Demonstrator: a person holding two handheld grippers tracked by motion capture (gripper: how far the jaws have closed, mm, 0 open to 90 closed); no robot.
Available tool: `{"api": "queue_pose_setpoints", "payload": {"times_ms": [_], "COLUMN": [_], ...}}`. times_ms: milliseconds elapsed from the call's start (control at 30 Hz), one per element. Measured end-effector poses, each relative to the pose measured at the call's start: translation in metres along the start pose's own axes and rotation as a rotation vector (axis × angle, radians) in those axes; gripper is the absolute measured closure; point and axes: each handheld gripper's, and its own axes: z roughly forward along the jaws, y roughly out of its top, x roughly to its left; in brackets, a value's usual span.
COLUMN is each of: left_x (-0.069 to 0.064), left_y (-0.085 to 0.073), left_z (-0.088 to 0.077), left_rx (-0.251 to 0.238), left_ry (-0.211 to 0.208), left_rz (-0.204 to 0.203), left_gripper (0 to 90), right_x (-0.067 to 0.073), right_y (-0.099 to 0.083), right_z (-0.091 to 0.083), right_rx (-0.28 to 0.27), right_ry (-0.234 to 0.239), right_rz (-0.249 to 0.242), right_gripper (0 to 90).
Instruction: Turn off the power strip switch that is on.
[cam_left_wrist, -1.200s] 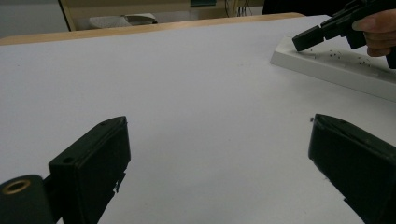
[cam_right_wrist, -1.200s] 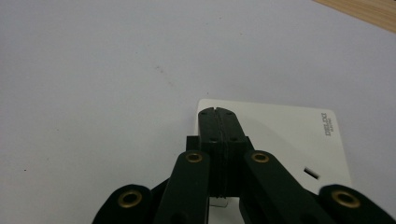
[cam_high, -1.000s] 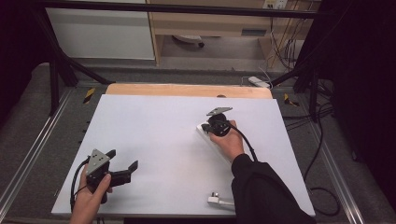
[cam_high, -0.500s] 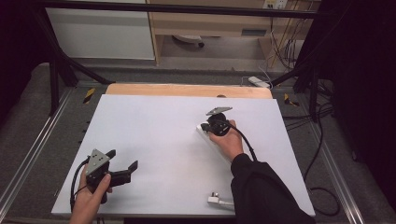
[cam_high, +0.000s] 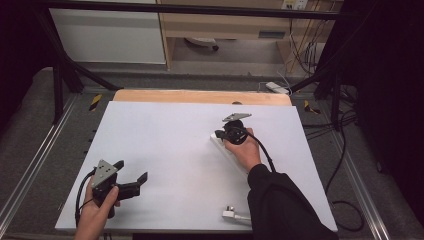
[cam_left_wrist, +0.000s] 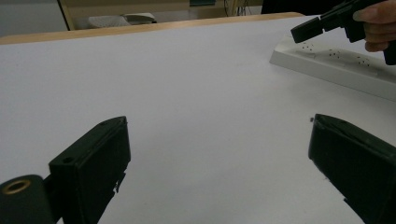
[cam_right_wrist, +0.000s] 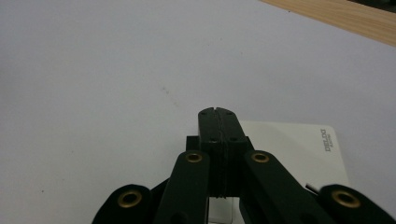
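White board covers the table in front of me, with a strip of bare wood along its far edge and grey floor and a pale cabinet beyond, at the top of the high view.

Nearest to me, low and right of centre in that view, a small white plug lies on the board beside my dark right sleeve. At the lower left, my left hand holds the left gripper just above the board, its jaws standing wide apart with nothing between them (in the left gripper view they frame bare white board).

Farther up, right of centre, my right hand holds the right gripper over the near end of the white power strip, which lies flat on the board and runs back under my hand. In the right gripper view the two black jaws are pressed together, holding nothing, with their tip over the strip's end, the one bearing a printed brand name. Whether the tip touches the strip I cannot tell. The two grippers are well apart.
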Motion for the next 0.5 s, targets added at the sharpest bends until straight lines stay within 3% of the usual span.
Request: {"api": "queue_pose_setpoints", "payload": {"times_ms": [233,500], "left_x": [0.0001,0.0003], "left_y": [0.0000,-0.0001], "left_z": [-0.0001,-0.0001], "left_rx": [0.000,0.000], "left_ry": [-0.001,-0.001], "left_rz": [0.000,0.001], "left_gripper": [5.4,5.4], "right_x": [0.0004,-0.0002], "right_y": [0.0008,0.0020], "right_z": [-0.0004,-0.0020], "right_rx": [-0.016,-0.037], "right_ry": [0.005,0.008], "right_rz": [0.008,0.017], "right_gripper": [89.8,80.6]}}
